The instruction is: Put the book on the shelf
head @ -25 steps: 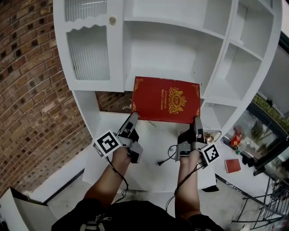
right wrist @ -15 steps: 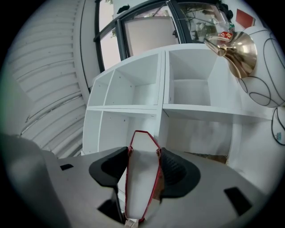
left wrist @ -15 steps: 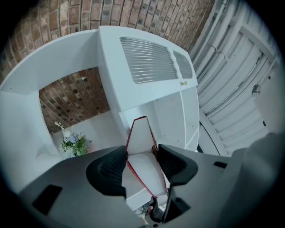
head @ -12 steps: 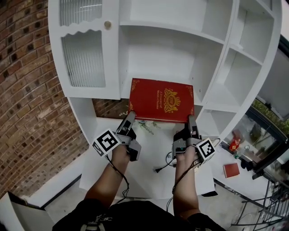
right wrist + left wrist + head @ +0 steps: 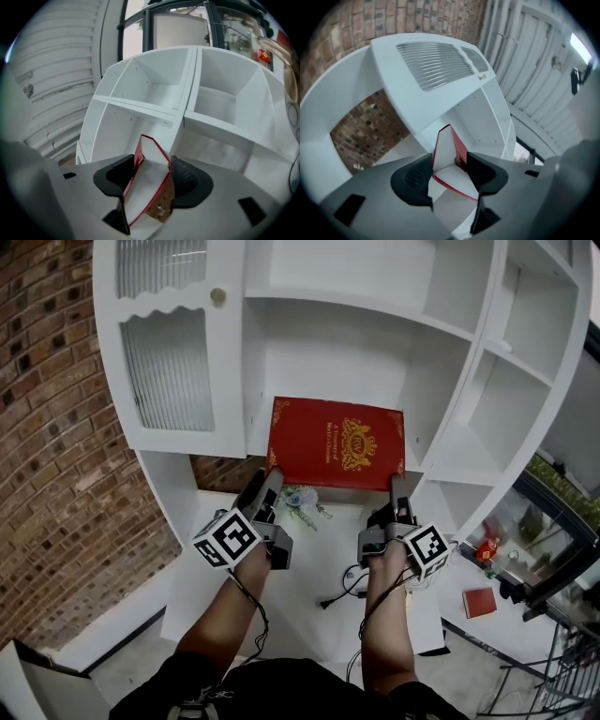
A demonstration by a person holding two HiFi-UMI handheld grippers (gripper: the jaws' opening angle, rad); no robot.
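A red book with a gold crest on its cover is held flat, its far edge over the floor of the middle compartment of the white shelf unit. My left gripper is shut on the book's near left corner, and my right gripper is shut on its near right corner. In the left gripper view the book's corner sits between the black pads, white page edges showing. The right gripper view shows the other corner pinched the same way.
A ribbed cabinet door with a brass knob closes the compartment left of the book. Open cubbies lie to the right. A white table below carries a flower sprig and a black cable. A brick wall stands left.
Both grippers have carried the book up and forward toward the middle compartment; its far edge now reaches further in over the shelf floor. The grip on both corners is unchanged.
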